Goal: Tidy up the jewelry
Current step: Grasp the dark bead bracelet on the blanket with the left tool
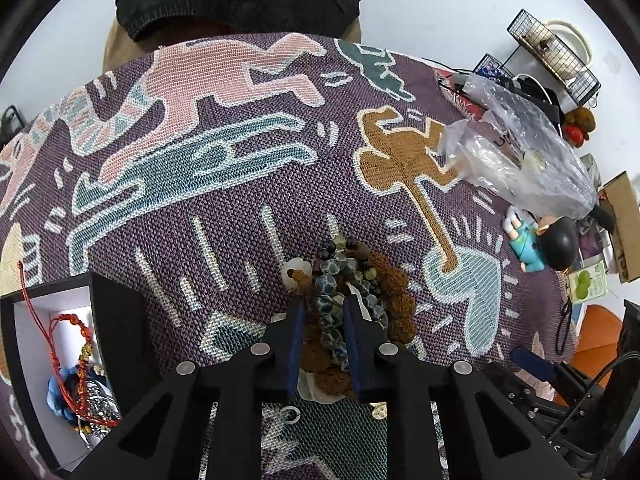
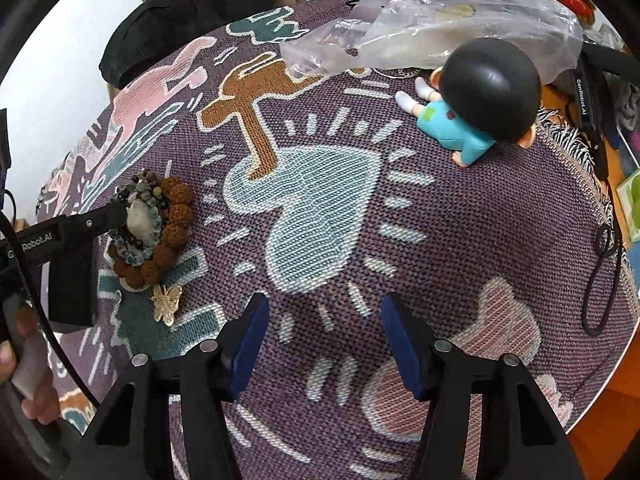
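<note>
Fingers, left: the left gripper has its 2 blue-padded fingers drawn in narrow, pressing on a strand of grey-blue beads in the bracelet pile.
Fingers, right: the right gripper hangs over bare cloth, its fingers standing apart with nothing between them.
Bracelet pile: brown knobbly beads, grey-blue beads and a pale stone piece heaped together on the patterned cloth covering the tabletop, away from every edge.
Butterfly brooch: a gold butterfly brooch lies flat on the cloth just beside the pile.
Small ring: a pale ring lies on the cloth under the left gripper.
Jewelry box: an open black box at the tabletop's edge holds a red cord bracelet and a tangle of blue and silver pieces.
Figurine: a toy figurine in teal lies near the opposite edge, beside a crumpled plastic bag.
Person: a hand grips the left gripper's handle.
</note>
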`<state>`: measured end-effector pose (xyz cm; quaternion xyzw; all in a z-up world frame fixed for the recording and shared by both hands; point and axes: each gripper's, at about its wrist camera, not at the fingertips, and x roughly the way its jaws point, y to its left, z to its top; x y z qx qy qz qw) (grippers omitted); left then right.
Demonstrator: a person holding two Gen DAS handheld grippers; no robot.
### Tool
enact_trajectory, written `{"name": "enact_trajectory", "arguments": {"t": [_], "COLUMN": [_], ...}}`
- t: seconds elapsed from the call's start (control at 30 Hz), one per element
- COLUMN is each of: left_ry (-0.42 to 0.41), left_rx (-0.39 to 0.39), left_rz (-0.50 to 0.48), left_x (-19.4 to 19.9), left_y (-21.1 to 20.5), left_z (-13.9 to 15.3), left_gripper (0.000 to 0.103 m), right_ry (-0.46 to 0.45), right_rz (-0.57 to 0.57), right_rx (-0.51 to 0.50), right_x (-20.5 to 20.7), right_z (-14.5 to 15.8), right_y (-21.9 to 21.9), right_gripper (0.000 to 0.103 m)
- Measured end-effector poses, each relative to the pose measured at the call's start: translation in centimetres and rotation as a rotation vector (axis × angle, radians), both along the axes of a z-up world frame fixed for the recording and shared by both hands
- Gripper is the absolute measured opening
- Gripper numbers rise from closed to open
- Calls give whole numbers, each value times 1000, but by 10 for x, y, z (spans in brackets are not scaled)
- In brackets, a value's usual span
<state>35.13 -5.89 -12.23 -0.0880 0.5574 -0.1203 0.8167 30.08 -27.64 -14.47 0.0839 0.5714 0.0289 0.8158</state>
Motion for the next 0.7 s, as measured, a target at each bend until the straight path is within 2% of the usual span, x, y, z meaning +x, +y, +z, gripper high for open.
{"name": "enact_trajectory", "arguments": {"t": [0.03, 0.07, 0.43, 0.7], "left_ry": [-3, -5, -99, -157], "left_rx": [0, -2, -73, -83], "left_rz": [-2, -3, -30, -47], "left_x": [-1, -3, -28, -39], "left_y": [1, 3, 18, 29], "left_z": [1, 3, 40, 67], "left_gripper": [11, 10, 9, 9], "right_ry": [-1, -2, -27, -19], "right_rz": [2, 1, 52, 123], "right_rx": [-1, 0, 36, 57], "right_x": [0, 1, 5, 11], "right_z": [0, 1, 13, 9], "right_y": [2, 3, 35, 66], "right_gripper": [59, 59, 57, 56]}}
